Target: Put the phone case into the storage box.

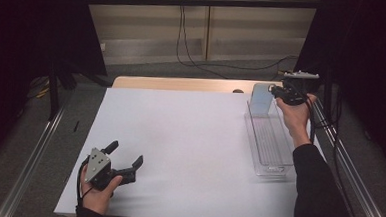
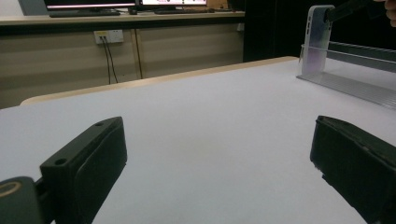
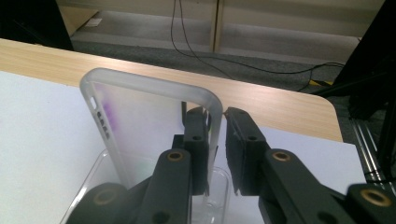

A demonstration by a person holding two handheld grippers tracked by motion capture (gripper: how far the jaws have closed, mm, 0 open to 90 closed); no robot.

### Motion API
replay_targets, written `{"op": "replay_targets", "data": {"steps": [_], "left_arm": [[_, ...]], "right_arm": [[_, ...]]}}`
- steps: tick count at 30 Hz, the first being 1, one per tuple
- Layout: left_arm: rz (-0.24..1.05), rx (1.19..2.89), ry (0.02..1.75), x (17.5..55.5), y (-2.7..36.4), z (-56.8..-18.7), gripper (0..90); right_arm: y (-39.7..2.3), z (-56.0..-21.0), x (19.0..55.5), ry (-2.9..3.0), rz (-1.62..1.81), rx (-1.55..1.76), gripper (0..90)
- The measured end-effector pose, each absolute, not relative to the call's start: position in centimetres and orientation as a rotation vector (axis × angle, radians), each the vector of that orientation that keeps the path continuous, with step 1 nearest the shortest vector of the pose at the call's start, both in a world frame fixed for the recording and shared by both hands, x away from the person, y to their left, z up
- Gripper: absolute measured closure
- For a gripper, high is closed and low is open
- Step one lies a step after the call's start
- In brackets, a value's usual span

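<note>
**Right gripper at the phone case, left gripper resting wide**

A white sheet (image 1: 189,148) covers most of the wooden table (image 1: 177,83), which shows as a bare strip at the far edge. On the right side of the sheet lies a long clear plastic tray (image 1: 269,142), with its length running from near to far.

At the far end of the tray stands a translucent phone case (image 3: 140,121), upright, with its lower end inside the tray. In the high view the case (image 1: 260,99) rises above the tray's far wall.

The right gripper (image 3: 218,154) is at the top corner of the case. Its two black jaws stand on both sides of the case's edge with a narrow gap; one jaw lies against the edge, but between the other jaw and the edge a thin space is visible, so the case is not yet pinched. The right hand (image 1: 295,116) holds this gripper above the tray's far end.

The left gripper (image 1: 128,165) rests low on the near left part of the sheet, well apart from the tray. Its jaws are spread wide with nothing between them, and the left hand (image 1: 96,193) holds it from behind.
</note>
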State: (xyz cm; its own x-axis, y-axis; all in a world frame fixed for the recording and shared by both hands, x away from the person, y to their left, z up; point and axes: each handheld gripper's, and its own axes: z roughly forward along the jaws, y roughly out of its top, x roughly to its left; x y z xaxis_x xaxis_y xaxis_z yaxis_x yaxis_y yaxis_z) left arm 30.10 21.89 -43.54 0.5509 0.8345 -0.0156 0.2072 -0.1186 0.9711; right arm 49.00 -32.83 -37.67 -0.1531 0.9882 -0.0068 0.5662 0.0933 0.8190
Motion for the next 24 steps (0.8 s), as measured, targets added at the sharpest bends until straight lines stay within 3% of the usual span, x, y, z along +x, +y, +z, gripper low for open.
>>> {"op": "replay_targets", "data": {"steps": [13,17,24], "left_arm": [[0.675,1.635,0.893,30.1,21.8,-43.6,3.8],[0.675,1.635,0.894,30.1,21.8,-43.6,3.8],[0.684,1.629,0.897,30.1,21.8,-43.5,3.8]], "right_arm": [[-33.0,-37.5,48.4,1.781,0.965,1.523,66.7],[-33.0,-37.7,48.2,1.786,0.985,1.513,56.5],[-33.0,-37.7,48.0,1.762,0.99,1.507,29.6]]}}
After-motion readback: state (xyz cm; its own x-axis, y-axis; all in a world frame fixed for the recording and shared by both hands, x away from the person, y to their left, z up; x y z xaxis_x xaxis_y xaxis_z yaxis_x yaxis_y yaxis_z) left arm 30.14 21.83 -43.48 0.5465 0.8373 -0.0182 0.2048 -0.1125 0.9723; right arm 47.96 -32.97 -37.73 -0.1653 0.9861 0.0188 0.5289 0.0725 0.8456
